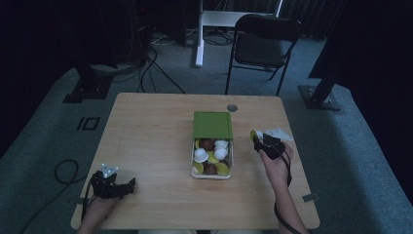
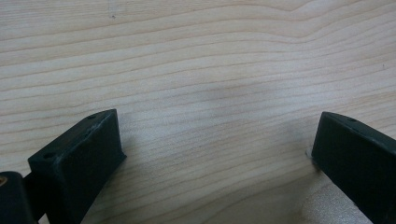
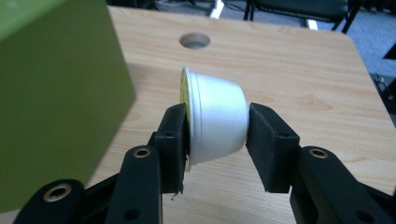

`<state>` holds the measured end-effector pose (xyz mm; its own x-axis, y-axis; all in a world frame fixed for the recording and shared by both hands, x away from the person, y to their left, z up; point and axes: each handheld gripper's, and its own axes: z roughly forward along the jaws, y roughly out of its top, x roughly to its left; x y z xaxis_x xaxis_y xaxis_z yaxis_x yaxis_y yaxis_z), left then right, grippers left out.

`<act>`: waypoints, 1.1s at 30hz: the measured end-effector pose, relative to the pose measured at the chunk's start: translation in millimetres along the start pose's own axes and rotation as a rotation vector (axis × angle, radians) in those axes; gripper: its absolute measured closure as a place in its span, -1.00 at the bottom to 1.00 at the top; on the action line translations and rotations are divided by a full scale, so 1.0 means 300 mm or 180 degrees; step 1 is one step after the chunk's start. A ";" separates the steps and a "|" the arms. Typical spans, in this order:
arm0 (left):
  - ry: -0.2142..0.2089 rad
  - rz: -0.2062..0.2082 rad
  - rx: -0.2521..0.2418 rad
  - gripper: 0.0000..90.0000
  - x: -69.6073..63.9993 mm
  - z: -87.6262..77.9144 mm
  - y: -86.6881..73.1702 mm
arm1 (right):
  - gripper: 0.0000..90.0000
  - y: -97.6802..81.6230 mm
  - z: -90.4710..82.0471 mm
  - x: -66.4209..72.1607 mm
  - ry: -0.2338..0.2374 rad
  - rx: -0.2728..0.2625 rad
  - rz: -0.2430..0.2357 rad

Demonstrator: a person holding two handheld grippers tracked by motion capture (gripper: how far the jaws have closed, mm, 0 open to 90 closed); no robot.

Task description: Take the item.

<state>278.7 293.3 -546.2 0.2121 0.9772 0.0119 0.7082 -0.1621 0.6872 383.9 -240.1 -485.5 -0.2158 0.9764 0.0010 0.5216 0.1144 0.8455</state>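
A wooden table fills mid-frame; at its centre sits a green-lidded box of capsules. Lower left, the left gripper rests with jaws spread wide, empty. Right of the box, the right gripper clamps a white capsule.

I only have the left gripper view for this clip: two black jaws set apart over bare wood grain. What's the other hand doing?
Observer: The right gripper is shut on a white capsule, gripped by its rim end and its base.
Operator: Is it lifted off the table?
Observer: I cannot tell; in the high view it sits over the table, right of the box.
Operator: What box?
Observer: A small white box mid-table with its green lid swung open away from the person, holding brown, white and yellow-green capsules.
Operator: And my left gripper?
Observer: The left gripper is near the table's near left corner, open, well away from the box.
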 end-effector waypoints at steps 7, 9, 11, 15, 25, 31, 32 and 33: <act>0.0001 0.0000 0.0001 -0.96 0.000 0.000 0.000 | 0.30 -0.030 0.061 -0.018 -0.0013 0.0129 0.0134; 0.0001 0.0000 -0.0001 -0.96 0.000 0.000 0.000 | 0.30 -0.035 0.069 -0.020 -0.0010 0.0152 0.0160; 0.0000 0.0000 0.0000 -0.96 0.000 0.000 0.000 | 0.30 -0.046 0.083 -0.021 -0.0018 0.0201 0.0169; 0.0000 0.0000 0.0001 -0.96 0.000 0.000 0.000 | 0.30 -0.063 0.101 -0.018 0.0017 0.0235 0.0244; 0.0001 0.0000 -0.0001 -0.96 0.000 0.000 0.000 | 0.30 -0.092 0.142 -0.015 0.0027 0.0368 0.0280; 0.0005 -0.0003 0.0001 -0.96 -0.001 0.000 0.000 | 0.30 -0.098 0.151 -0.017 0.0024 0.0408 0.0313; 0.0005 -0.0003 0.0000 -0.96 -0.001 0.000 0.000 | 0.30 -0.097 0.151 -0.017 0.0026 0.0411 0.0314; 0.0005 -0.0004 -0.0001 -0.96 -0.001 0.000 0.000 | 0.30 -0.097 0.151 -0.017 0.0029 0.0413 0.0319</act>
<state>278.6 293.2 -546.2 0.2102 0.9776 0.0122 0.7083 -0.1609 0.6873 407.1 -240.2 -534.4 -0.1645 0.9825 0.0871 0.6431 0.0398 0.7647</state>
